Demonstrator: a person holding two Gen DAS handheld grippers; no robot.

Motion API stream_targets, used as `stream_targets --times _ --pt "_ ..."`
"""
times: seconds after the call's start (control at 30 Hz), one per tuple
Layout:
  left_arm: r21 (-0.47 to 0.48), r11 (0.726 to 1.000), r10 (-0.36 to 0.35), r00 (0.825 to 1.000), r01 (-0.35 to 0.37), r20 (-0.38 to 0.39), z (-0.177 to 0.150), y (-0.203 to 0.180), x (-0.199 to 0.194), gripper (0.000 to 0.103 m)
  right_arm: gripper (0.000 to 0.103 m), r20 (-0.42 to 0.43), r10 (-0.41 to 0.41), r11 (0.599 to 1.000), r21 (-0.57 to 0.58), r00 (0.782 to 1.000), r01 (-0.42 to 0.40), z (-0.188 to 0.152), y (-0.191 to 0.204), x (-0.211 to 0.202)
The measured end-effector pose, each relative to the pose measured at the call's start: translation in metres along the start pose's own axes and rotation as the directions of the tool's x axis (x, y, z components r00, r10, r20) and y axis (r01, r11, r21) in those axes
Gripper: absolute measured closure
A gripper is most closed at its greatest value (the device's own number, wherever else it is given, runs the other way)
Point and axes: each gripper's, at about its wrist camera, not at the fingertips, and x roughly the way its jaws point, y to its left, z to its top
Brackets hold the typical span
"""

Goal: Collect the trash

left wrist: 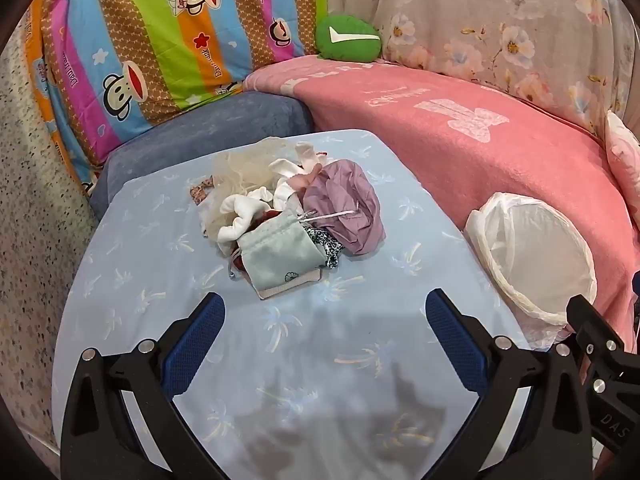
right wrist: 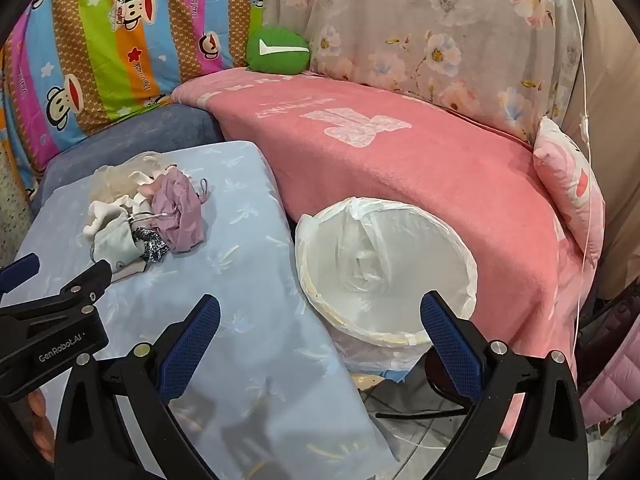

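Pink blanket (right wrist: pixel 420 184) behind the lined bin (right wrist: pixel 384 264); rubbish pile (left wrist: pixel 288 216) on the blue desk (left wrist: pixel 160 280), both grippers' fingers (left wrist: pixel 200 332) wide, empty

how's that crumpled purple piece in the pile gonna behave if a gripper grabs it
The crumpled purple piece shows sharp creases, so it is probably thin, light and floppy and would likely squash rather than resist. It leans on the white cloth and the pale green pouch, so pulling it may drag them along. It seems unlikely to roll.
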Motion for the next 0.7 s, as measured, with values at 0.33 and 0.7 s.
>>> stream_targets --times 0.33,0.7 --pt "0.006 1.000 0.000 1.000 0.000 0.000 0.010 -0.003 -0.010 0.007 0.006 -0.002 0.000 1.000 0.001 1.000 0.000 0.001 0.000 0.000" --pt "0.011 1.000 -0.007 1.000 0.006 0.017 0.006 -0.001 -0.009 0.007 0.006 0.001 -0.004 1.000 -0.001 1.000 0.004 0.001 -0.001 0.001"
